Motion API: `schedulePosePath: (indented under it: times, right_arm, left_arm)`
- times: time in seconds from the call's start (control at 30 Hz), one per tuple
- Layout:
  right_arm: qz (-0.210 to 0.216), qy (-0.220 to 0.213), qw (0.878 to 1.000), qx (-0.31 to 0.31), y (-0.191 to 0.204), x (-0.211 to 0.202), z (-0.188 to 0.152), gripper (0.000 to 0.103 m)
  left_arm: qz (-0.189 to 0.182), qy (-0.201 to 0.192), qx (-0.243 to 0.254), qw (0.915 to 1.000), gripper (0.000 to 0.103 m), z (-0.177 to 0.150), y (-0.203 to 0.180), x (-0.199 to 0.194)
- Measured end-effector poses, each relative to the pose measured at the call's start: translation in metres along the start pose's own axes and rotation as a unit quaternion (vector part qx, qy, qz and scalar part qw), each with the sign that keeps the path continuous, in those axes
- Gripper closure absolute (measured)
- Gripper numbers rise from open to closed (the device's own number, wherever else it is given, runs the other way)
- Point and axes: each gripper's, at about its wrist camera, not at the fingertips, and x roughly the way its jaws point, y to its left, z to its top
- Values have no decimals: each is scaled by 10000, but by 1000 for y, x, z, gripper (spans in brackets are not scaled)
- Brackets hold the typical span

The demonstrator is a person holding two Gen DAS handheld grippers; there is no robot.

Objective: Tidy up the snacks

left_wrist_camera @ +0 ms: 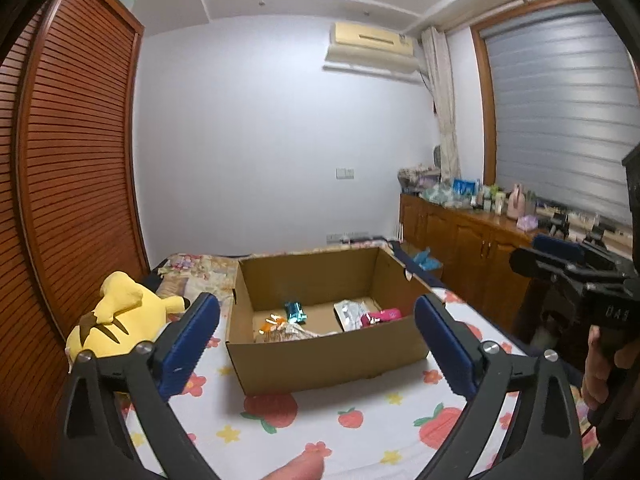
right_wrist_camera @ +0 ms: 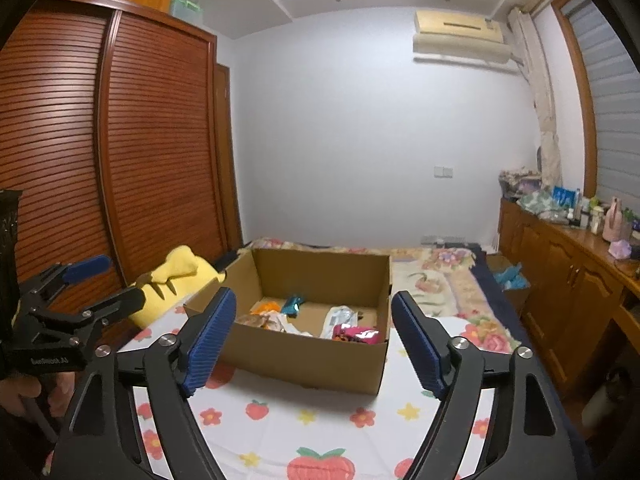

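Snacks (left_wrist_camera: 320,318) lie inside the cardboard box (left_wrist_camera: 320,364) on the fruit-print bed sheet (left_wrist_camera: 304,428): a teal packet on the far side, a pink one on the right, some orange and white ones on the left. The left gripper (left_wrist_camera: 316,340) and the right gripper (right_wrist_camera: 314,338) both hang near the box with fingers wide apart and nothing between them. No loose snack shows on the sheet, so the putting-in step looks nearly done. Next, look for any snack left outside, or tidy the ones in the box.
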Motion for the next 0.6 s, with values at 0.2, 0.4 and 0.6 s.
schedulePosePath:
  times: [0.2,0.4,0.6]
  right_arm:
    - [-228,-116,9997,-56,7,-19,-2,13]
    - [-363,-121,9993,-12,11,-32,-13,8]
    - [-492,-56,9987,114,8,-43,-25,4]
  left_arm:
    - [170,32,77,9998,1,-2,-3,-15]
    - [225,94,144,9996,1,-13,-8,-28]
    - [298,301,43,9991,1,-27,-7,-31]
